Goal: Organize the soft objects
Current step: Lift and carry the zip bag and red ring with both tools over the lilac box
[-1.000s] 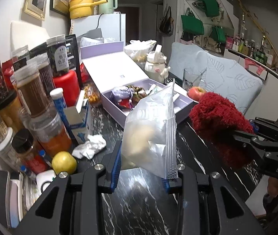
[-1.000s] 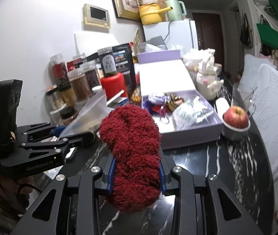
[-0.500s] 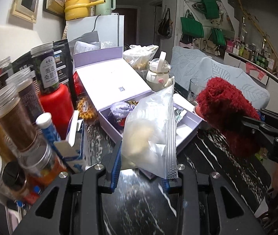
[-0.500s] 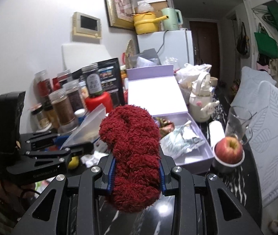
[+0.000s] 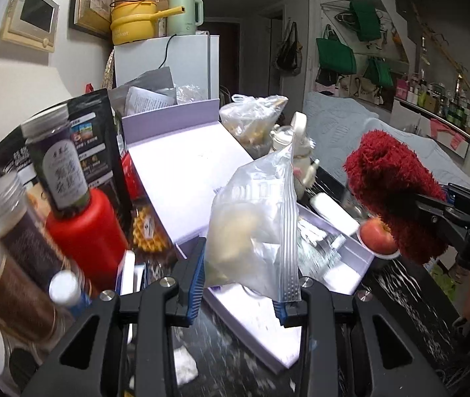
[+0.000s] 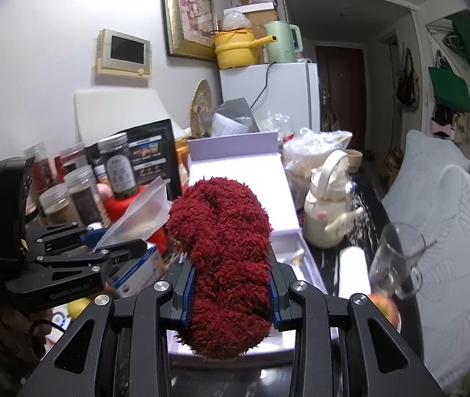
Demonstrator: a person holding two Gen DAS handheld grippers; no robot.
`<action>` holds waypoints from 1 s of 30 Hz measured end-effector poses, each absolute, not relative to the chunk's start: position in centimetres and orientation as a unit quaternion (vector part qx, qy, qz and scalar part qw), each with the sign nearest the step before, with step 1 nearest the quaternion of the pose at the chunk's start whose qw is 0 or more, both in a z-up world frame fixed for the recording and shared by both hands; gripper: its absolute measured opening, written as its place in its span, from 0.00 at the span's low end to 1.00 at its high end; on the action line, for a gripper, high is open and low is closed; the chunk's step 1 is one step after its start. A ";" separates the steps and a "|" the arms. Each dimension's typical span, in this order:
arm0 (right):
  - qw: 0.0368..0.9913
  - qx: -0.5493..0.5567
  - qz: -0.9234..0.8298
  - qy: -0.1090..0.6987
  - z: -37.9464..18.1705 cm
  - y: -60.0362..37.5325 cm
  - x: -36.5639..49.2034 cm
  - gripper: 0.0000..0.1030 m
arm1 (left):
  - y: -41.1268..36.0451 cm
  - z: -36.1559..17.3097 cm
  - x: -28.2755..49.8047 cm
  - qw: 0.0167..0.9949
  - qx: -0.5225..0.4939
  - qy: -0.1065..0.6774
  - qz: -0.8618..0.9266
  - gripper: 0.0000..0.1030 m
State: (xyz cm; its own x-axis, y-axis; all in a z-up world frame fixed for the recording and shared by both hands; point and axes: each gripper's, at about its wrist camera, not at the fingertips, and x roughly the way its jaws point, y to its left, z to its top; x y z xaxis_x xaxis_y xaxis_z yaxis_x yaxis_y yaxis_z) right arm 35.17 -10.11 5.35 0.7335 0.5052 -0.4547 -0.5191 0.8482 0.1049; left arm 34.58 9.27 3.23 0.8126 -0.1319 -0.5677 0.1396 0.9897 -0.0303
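Observation:
My left gripper (image 5: 240, 284) is shut on a clear zip bag (image 5: 254, 231) with something pale inside, held upright over the near edge of the open lilac box (image 5: 357, 261). My right gripper (image 6: 231, 294) is shut on a fuzzy dark red cloth (image 6: 225, 258), which bulges well above and below the pads. In the left wrist view the red cloth (image 5: 390, 192) hangs at the right, above an apple (image 5: 377, 235). In the right wrist view the left gripper (image 6: 119, 241) with the zip bag (image 6: 142, 211) stands at the left. The box lid (image 5: 185, 172) leans back, open.
Jars and a red bottle (image 5: 83, 231) crowd the left side by the wall. A white teapot (image 6: 331, 215), a glass (image 6: 397, 258), a plastic bag (image 5: 251, 119) and a pale quilted cushion (image 6: 450, 231) lie to the right. The table (image 5: 400, 304) is black marble.
Both grippers have moved forward and a little up, toward and over the lilac box. The jars have slid closer on the left. Both grips are unchanged.

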 end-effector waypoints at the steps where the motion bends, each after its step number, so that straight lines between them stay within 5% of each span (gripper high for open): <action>1: 0.931 -0.015 0.274 0.239 5.4 -10.0 36.0 0.33 | 9.3 3.3 35.1 0.952 0.006 0.297 -0.069 0.33; 30: 0.923 0.005 0.246 0.295 1.0 -10.5 48.5 0.33 | 6.6 0.9 47.6 0.952 0.020 0.304 -0.031 0.33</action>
